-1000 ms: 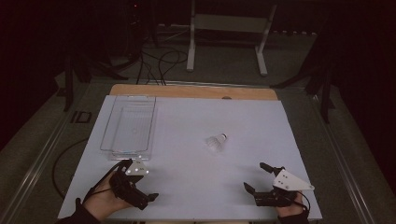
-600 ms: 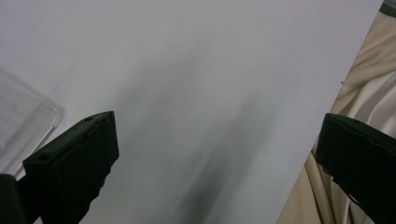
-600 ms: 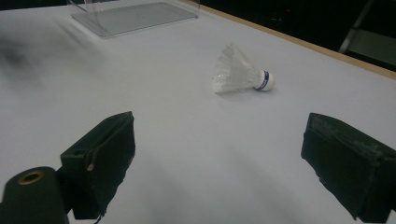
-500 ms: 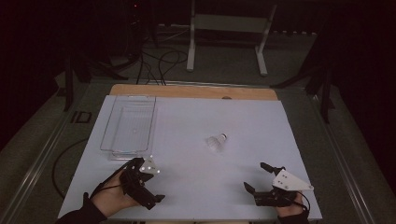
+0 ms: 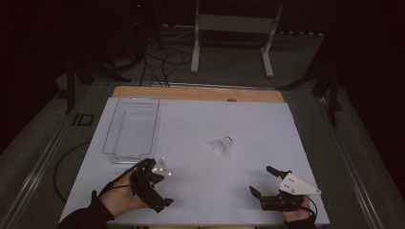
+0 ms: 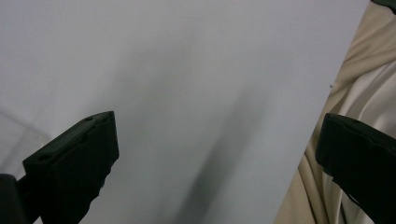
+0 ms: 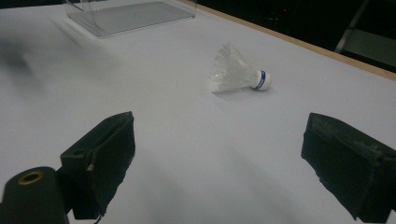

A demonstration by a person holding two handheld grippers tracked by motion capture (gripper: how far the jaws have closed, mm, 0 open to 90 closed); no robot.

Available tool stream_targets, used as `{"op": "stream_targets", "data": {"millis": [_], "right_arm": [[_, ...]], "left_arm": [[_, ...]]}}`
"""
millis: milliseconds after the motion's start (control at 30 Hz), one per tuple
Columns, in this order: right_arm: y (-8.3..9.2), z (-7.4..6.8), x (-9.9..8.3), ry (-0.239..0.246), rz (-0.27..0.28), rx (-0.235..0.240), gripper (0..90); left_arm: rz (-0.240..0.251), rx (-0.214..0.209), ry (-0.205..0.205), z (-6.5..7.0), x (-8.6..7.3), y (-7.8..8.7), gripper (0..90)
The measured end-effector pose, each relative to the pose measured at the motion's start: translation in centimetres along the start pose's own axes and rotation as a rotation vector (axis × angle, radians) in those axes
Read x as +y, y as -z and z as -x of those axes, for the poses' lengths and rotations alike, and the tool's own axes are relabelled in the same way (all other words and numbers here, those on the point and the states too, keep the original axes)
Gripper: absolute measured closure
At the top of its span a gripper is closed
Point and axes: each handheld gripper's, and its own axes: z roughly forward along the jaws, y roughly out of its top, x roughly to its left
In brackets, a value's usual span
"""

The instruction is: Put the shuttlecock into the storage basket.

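Clear tray (image 5: 132, 129) sits far left, nothing blocking the shuttlecock (image 5: 222, 144); it lies sideways, cork pointing far-right. Both grippers, left (image 5: 154, 183) and right (image 5: 261, 181), are spread wide.

No text, label, brand, number or sign can be read anywhere in these views. The nearest thing to a marking is a blue band round the white cork of the shuttlecock (image 7: 238, 73) — in the right gripper view it is a plain stripe, and any print on it is too small and blurred to make out. The clear tray (image 5: 113, 137) at the far left of the table carries no lettering that shows — nor do the black jaws in either gripper view.
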Motion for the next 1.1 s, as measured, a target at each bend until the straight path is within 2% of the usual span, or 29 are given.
{"op": "stream_targets", "data": {"millis": [233, 267, 333, 433, 500, 700, 1033, 1100], "right_arm": [[-0.1, -0.1, 0.0, 0.001, -0.006, 0.005, 9.6], [-0.1, -0.1, 0.0, 0.001, -0.006, 0.006, 9.6], [-0.1, -0.1, 0.0, 0.004, -0.005, 0.007, 9.6], [0.0, -0.1, 0.0, 0.003, -0.006, 0.008, 9.7], [-0.1, -0.1, 0.0, 0.003, -0.007, 0.007, 9.7], [-0.1, -0.1, 0.0, 0.004, -0.009, 0.007, 9.7], [-0.1, -0.1, 0.0, 0.005, -0.013, 0.007, 9.6], [-0.1, -0.1, 0.0, 0.004, -0.014, 0.006, 9.6]], "left_arm": [[-0.044, -0.004, -0.020, -0.2, 1.1, -0.7, 0.1], [-0.050, -0.007, -0.033, -0.2, 1.3, -0.7, 0.1], [-0.045, -0.009, -0.034, -0.3, 1.5, -0.8, 0.1], [-0.039, -0.004, -0.007, -0.5, 1.8, -0.8, 0.1], [-0.042, -0.004, -0.012, -0.6, 2.1, -0.9, 0.2], [-0.095, 0.002, -0.040, -0.5, 3.0, -1.9, 0.2], [-0.131, 0.003, -0.038, -0.7, 4.4, -2.8, 0.2], [-0.142, -0.008, -0.034, -0.8, 4.7, -2.9, 0.2]]}}
